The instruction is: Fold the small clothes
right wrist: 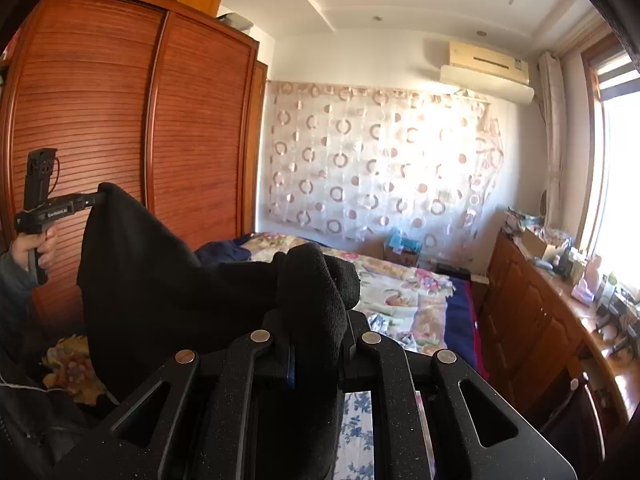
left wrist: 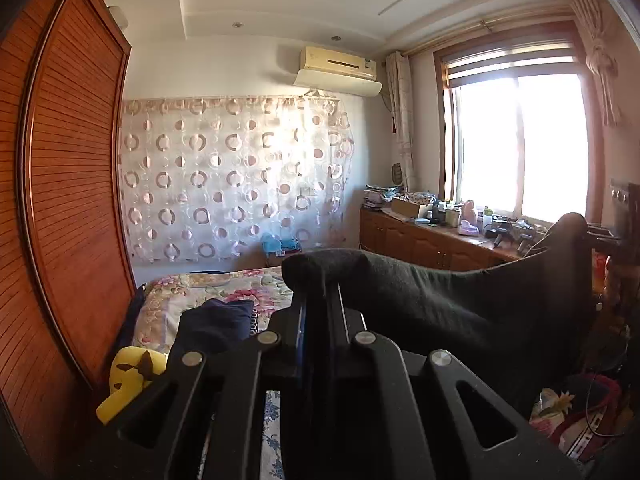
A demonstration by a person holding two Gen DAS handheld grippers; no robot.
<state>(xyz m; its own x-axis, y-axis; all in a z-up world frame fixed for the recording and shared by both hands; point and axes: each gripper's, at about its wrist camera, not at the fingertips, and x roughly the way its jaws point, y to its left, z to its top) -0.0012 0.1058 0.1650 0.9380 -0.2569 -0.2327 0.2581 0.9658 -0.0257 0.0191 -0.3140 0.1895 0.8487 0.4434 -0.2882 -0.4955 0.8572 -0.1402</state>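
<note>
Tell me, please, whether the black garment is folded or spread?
Spread: the black garment hangs stretched between left gripper and right gripper.

A black knit garment (left wrist: 460, 304) hangs spread in the air above the bed, one bunched corner at 6 o'clock of the left wrist view, its top edge sagging toward the other raised corner at 3 o'clock.

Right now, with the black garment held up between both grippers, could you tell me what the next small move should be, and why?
Probably lower both hands toward the floral bedspread. The left gripper and right gripper are each shut on a top corner of the black garment, which hangs in the air, sagging between them; it likely needs to lie flat before any fold.
</note>
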